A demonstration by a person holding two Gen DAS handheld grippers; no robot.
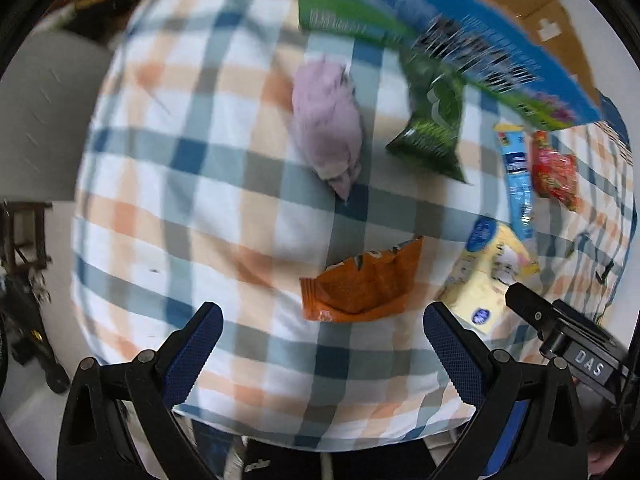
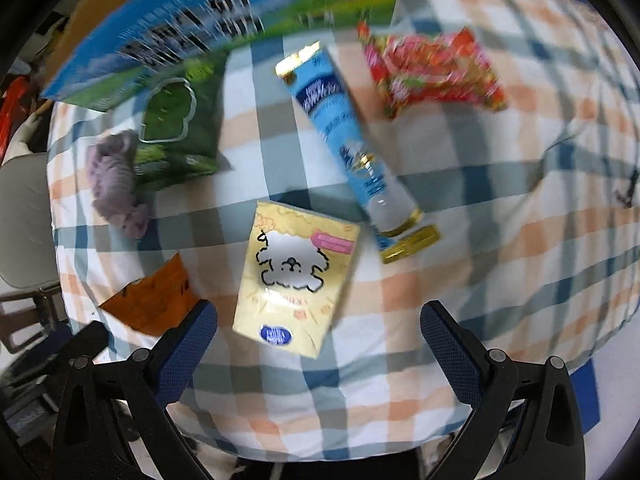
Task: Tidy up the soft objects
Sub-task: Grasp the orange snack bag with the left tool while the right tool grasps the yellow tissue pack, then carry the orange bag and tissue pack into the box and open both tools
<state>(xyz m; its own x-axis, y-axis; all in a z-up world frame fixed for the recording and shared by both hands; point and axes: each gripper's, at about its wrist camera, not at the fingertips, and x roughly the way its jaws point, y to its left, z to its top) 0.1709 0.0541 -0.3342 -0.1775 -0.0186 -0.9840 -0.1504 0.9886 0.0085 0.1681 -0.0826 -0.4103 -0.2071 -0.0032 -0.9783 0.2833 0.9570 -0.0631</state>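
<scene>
As far as I could judge, the sorting had hardly begun: every soft thing lay loose on the checked cloth (image 1: 208,184), and nothing that I could see had gone into the big blue-and-green printed box (image 1: 400,12) standing at the far edge, though its inside was hidden from me. My left gripper (image 1: 322,334) hung with its jaws spread wide and empty, and the orange packet (image 1: 362,284) lay just beyond and between the fingertips, slightly to the right of centre, untouched. Farther off sat the lilac cloth bundle (image 1: 328,128), and to its right the green bag (image 1: 434,120), leaning close under the box. My right gripper (image 2: 318,328) was likewise wide open and held nothing; the yellow tissue pack (image 2: 294,280) lay almost squarely between its fingertips, its near end just short of the jaws, and I judged it the likeliest first pick on that side. Beyond that pack the blue tube-shaped packet (image 2: 348,136) ran diagonally, near end to the right, and the red wrapper (image 2: 432,70) lay at the far right, near the box corner. Both views were blurred, so finer detail escaped me. All six items remained to be placed.
</scene>
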